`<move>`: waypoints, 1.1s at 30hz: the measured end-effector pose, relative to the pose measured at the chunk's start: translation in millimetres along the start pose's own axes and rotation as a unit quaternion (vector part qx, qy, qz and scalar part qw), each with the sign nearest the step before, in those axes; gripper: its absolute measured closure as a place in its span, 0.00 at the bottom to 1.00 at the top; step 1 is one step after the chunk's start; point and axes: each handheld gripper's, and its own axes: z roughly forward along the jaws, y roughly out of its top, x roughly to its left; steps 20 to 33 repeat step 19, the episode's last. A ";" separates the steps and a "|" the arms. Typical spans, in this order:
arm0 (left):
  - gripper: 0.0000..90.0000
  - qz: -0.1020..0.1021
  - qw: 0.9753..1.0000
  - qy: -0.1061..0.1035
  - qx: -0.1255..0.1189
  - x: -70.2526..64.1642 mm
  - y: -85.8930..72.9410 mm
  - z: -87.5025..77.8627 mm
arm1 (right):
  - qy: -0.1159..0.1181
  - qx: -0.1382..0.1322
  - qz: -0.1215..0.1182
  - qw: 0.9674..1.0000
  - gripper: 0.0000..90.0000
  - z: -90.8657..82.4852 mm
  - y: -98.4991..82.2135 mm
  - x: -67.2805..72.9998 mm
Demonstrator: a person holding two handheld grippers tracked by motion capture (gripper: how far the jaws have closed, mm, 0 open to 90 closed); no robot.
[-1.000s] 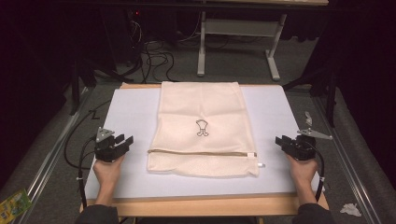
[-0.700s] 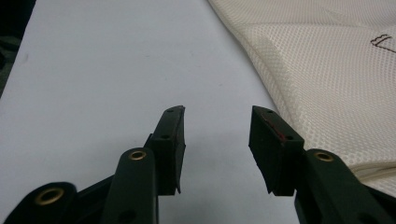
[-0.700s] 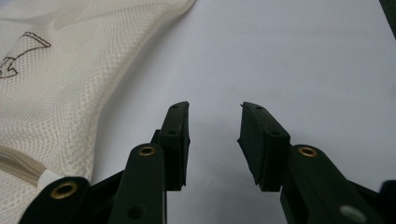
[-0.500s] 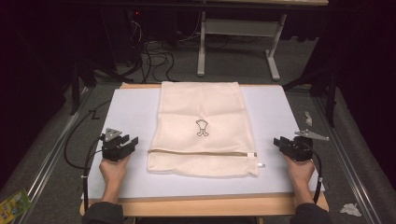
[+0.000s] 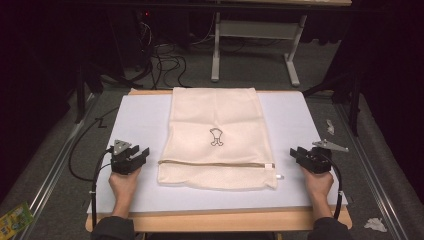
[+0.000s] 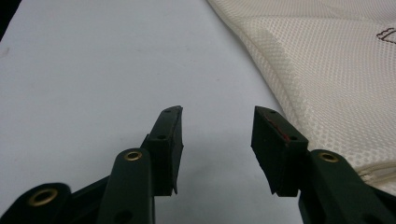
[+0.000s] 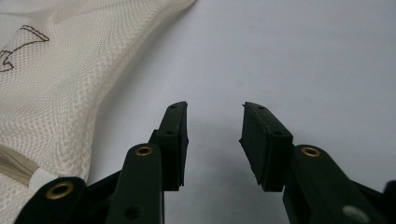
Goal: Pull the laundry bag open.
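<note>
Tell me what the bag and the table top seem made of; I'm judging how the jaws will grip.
Bag: cream mesh fabric, probably synthetic; the left gripper view shows a fine open weave, matte, with a zipper across it. Table top: a smooth, pale sheet, perhaps plastic or laminate, with a faint sheen, over a wood-coloured board.

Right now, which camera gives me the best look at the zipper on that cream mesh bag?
The high view: the zipper runs in full across the mesh bag, from its left edge to the white pull end at the right. The right gripper view catches just a tan end with a white tab; the left gripper view shows the bag's edge and weave.
</note>
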 end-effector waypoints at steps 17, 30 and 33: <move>0.54 0.024 1.000 0.012 0.001 -5.7 -2.4 1.2 | -0.018 -0.003 -0.030 0.999 0.63 1.3 -5.1 7.6; 0.54 0.022 1.000 0.011 0.002 -5.3 -2.4 1.2 | -0.018 -0.004 -0.030 0.999 0.62 1.5 -5.0 6.5; 0.54 0.022 1.000 0.011 0.002 -5.3 -2.4 1.2 | -0.018 -0.004 -0.030 0.999 0.62 1.5 -5.0 6.5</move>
